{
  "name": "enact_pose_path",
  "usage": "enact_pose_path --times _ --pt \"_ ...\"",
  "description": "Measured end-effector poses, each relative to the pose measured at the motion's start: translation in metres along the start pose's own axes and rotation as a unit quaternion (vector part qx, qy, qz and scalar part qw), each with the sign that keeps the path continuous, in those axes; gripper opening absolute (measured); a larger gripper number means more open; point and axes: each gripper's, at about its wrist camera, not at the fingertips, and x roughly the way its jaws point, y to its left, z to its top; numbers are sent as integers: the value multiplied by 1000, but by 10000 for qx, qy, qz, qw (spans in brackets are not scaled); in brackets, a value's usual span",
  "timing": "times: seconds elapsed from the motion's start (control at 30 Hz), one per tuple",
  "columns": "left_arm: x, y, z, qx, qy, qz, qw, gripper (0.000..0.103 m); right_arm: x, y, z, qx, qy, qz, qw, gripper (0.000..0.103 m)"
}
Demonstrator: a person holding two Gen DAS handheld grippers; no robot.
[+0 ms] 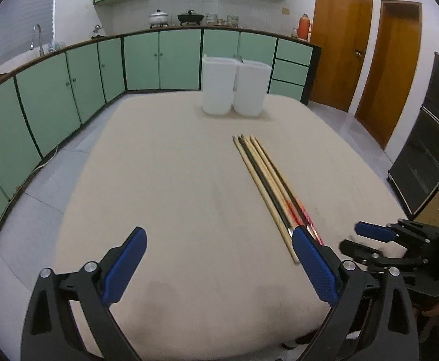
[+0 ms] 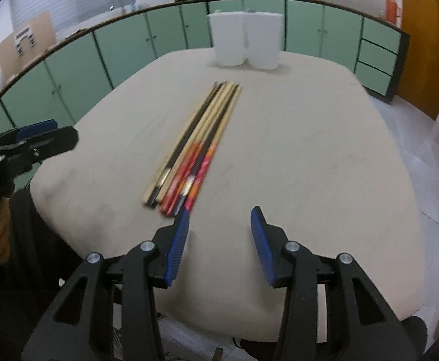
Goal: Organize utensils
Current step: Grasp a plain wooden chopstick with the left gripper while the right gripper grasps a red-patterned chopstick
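- A bundle of long chopsticks (image 2: 193,147), some pale wood, some black, several with red and orange patterned handle ends, lies side by side on the beige cloth-covered table (image 2: 309,156). Their tips point toward the far end of the table and their handle ends toward the near edge.
- Two tall white plastic containers (image 1: 233,87) stand upright and touching each other at the far end of the table, well apart from the chopsticks.
- The left gripper (image 1: 219,258), black-framed with blue ribbed pads, hangs low over the near part of the table with its fingers spread wide, grasping nothing. Its right-hand pad (image 1: 312,264) sits just beside the handle ends of the chopsticks; I cannot tell whether it touches them.
- The right gripper (image 2: 221,240) is likewise released, fingers apart and empty, just behind the patterned handle ends. Its left-hand pad (image 2: 178,243) is nearest the bundle.
- Behind the table runs a row of mint-green cabinets (image 1: 159,60) under a dark countertop, and two brown wooden doors (image 1: 366,60) stand to the right.
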Motion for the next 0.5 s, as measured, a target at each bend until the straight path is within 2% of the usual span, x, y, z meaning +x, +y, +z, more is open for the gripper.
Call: enact_pose_path --times 0.13,0.27,0.4,0.5 --pt "7 -1 -16 -73 95 -43 9999 95 14 7 0 -265 13 5 9996 44" --pt "16 -6 -26 -97 205 -113 9997 94 16 1 2 -389 -86 -272 9988 47" --pt "29 -25 -33 135 338 -157 9992 94 12 -23 -1 -176 -106 -382 9991 50" --pt "41 -40 -34 393 468 33 9981 94 8 -33 -4 -131 -119 -336 9993 50"
